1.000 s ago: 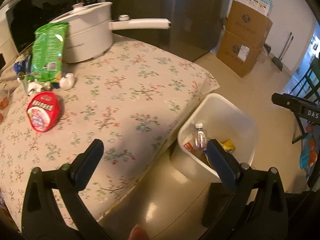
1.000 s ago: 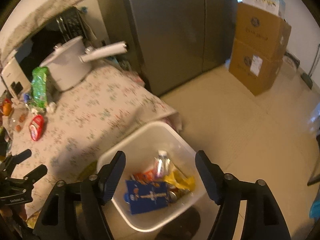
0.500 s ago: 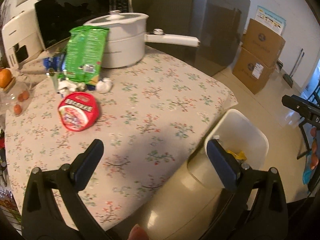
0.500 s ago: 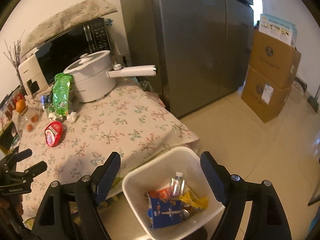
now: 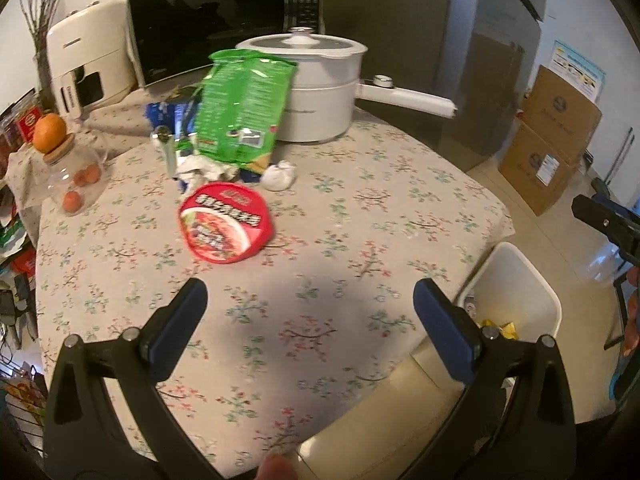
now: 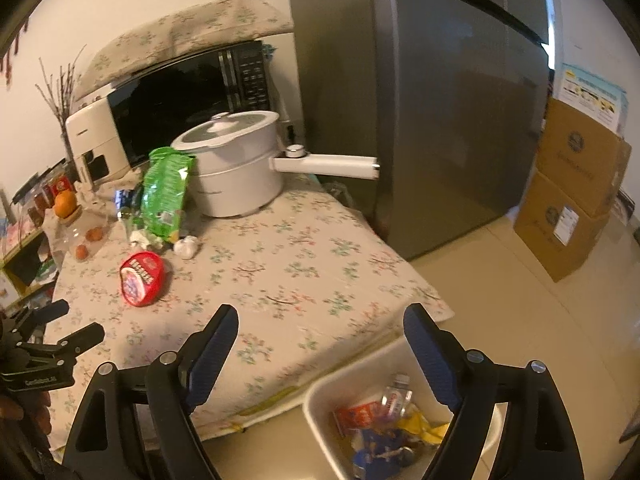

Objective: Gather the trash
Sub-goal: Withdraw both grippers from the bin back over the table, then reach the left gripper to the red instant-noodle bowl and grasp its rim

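Both hand-held grippers gape empty; only right wrist view shows the bin's [image 6: 320,408] bottle [image 6: 394,394]

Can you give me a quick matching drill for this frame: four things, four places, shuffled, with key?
Things:
1. orange
2. green bag
3. red bowl
4. plastic bottle

Places:
A. inside the white bin on the floor
B. leaning against the white pot
C. on top of the glass jar
D. lying on the tablecloth, nearest the open left gripper

Pairs: 1-C, 2-B, 3-D, 4-A
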Demonstrator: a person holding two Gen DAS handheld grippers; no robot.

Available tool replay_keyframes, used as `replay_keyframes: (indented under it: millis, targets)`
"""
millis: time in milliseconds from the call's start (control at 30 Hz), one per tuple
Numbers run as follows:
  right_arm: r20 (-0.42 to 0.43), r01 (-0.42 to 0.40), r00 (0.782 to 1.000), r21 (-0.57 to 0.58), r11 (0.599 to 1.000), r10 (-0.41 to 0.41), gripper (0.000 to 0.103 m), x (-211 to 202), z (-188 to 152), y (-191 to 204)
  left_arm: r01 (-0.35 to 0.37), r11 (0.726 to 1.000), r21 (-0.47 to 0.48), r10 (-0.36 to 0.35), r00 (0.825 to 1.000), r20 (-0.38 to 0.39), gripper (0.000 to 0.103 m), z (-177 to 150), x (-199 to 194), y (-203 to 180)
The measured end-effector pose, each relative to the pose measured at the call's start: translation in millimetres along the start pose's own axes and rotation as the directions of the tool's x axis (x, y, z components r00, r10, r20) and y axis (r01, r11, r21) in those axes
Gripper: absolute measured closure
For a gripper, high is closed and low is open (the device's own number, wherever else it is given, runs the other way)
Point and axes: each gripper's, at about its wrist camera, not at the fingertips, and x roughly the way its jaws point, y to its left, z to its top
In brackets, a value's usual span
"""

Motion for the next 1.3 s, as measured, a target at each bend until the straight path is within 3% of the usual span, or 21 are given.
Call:
replay_keyframes:
  millis: [367, 567, 767, 867, 1000, 1167, 1300]
  targets:
    - [-0.023, -0.044, 0.999, -0.067, 0.997, 0.043, 0.016, 38, 4, 58, -0.108, 0.990, -0.087, 0.106, 0.994, -0.029, 0.001, 1, 22, 70]
    - [-0.063, -0.045, 0.997, -0.105, 0.994, 0.038, 0.016, 64, -2, 81, -0.125, 0.985, -0.120, 0.118, 0.991, -0.065, 0.001, 1, 53, 101]
    - [-0.115, -0.061, 0.992, -0.134, 0.989, 0.046, 0.016, 90, -8, 101, -0.129, 0.951, -0.282, 0.107, 0.990, -0.093, 0.001, -2, 73, 144]
    - [-0.136, -0.065, 0.990, -0.155, 0.986, 0.043, 0.016, 103, -11, 111, -0.107, 0.933, -0.342, 0.082, 0.993, -0.087, 0.001, -2, 81, 157]
    - [-0.159, -0.071, 0.986, -0.169, 0.983, 0.044, 0.016, 118, -13, 123, -0.097, 0.921, -0.378, 0.065, 0.993, -0.096, 0.014, -2, 94, 163]
    - [-0.184, -0.087, 0.981, -0.156, 0.984, 0.057, 0.016, 135, -13, 132, 0.000, 0.934, -0.357, -0.024, 0.998, -0.063, 0.014, 7, 114, 157]
    - [-0.200, -0.086, 0.979, -0.180, 0.980, 0.049, 0.016, 150, -12, 140, 0.111, 0.943, -0.314, -0.126, 0.992, -0.029, 0.014, 20, 132, 157]
